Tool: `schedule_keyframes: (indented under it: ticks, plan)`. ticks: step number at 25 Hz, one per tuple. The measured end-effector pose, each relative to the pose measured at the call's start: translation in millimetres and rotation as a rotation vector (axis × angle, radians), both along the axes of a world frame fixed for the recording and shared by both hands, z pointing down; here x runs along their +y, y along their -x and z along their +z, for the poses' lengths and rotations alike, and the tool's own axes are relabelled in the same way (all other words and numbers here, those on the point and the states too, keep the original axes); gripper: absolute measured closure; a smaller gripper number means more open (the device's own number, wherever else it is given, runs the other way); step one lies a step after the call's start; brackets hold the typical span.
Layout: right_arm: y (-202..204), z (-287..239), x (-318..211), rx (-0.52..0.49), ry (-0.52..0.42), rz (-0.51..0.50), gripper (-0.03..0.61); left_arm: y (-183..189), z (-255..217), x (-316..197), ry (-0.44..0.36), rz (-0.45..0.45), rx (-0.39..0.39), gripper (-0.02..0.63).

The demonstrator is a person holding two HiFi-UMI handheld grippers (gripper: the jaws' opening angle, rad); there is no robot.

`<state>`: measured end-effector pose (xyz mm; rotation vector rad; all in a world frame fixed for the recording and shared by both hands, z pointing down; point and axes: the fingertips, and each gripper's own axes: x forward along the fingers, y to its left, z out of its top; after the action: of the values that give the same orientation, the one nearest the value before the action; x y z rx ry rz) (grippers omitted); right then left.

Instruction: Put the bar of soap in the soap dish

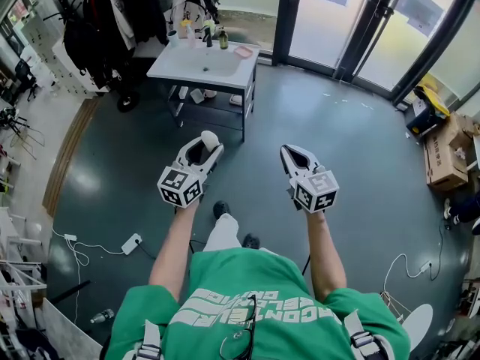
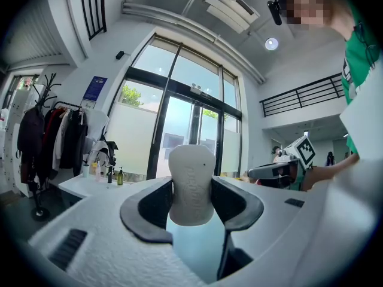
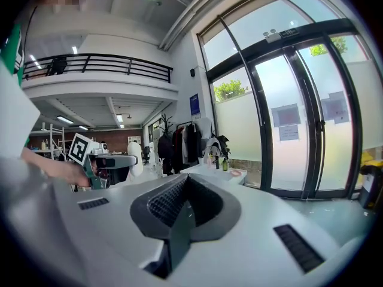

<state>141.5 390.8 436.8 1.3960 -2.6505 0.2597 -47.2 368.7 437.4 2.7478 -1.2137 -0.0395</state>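
The left gripper (image 1: 204, 147) is clamped on the soap (image 1: 211, 138). In the left gripper view the white bar stands upright between the two dark pads, with its upper half free above them. Held by the lower part like this, the top end can go into the dish first, I think. The right gripper (image 1: 295, 156) is closed with nothing inside; in the right gripper view its jaws meet in one line. It is held beside the left one at approx. the same height, prob. only as a spare, e.g. to steady the dish later.

The dish (image 1: 243, 52) is the small pink thing at the back right corner of the sink table (image 1: 169, 70), near the bottles (image 1: 223, 39). It looks empty, but it is too small to be sure. Both grippers are over the dark floor (image 1: 337, 148), well apart from the table, and point towards it. So the task is at the carrying step: the soap is picked up but not yet placed. The next move needs walking fwd and lowering the bar without opening the grip too early, because a smooth soap can slip.
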Motion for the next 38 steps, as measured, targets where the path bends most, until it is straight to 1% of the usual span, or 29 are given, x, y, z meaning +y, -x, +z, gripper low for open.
schedule_keyframes:
  ticks: [5,9,21,29,38]
  plan:
    - [2.5,1.9,-27.2,0.010,0.001,0.010,0.566,7.2,9.6,-28.4,0.015,-0.011,0.022,0.416]
    - [3.1,4.5,-52.5,0.022,0.003,0.017,0.566,5.2,14.9,-54.9,0.018,0.004,0.032,0.416]
    - [19.7,3.0,-160.3,0.026,0.012,0.032,0.566,14.2,9.8,-168.9,0.019,0.036,0.037,0.414]
    - [42.9,1.9,-225.4,0.031,0.027,0.037,0.566,32.6,12.1,-234.1,0.036,0.053,0.039,0.416]
    - [73.5,3.4,-279.6,0.051,0.046,0.059,0.566,65.2,17.9,-293.6,0.051,0.072,0.051,0.416]
